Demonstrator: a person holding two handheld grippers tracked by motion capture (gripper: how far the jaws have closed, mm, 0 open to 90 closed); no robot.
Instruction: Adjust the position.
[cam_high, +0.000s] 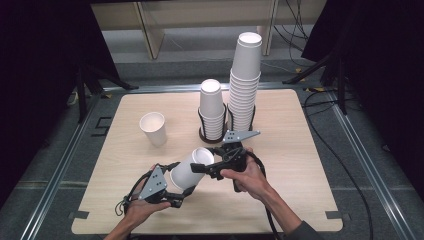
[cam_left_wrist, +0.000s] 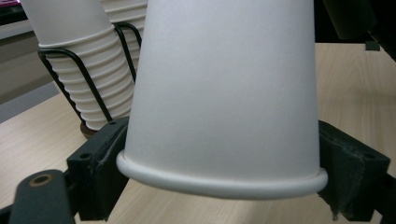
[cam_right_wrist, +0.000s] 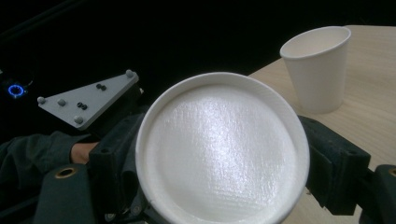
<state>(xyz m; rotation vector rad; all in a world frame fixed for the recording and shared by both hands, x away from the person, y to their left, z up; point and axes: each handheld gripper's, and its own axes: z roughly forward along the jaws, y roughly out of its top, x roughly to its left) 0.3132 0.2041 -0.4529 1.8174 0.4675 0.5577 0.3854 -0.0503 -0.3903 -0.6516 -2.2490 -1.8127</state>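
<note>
- Spanning the near middle of the table (cam_high: 125, 165), a paper cup (cam_high: 192, 169) hangs in the air between both grippers, long axis tilted, base end toward the right, rim end toward the left.
- Left gripper (cam_high: 176, 198): jaws clenched on the cup wall just above the rolled rim.
- Right gripper (cam_high: 197, 168): jaws flank the base end, grasping it as far as I can judge.
- Both sit on the cup; a lengthwise pull would likely separate nested cups.
</note>
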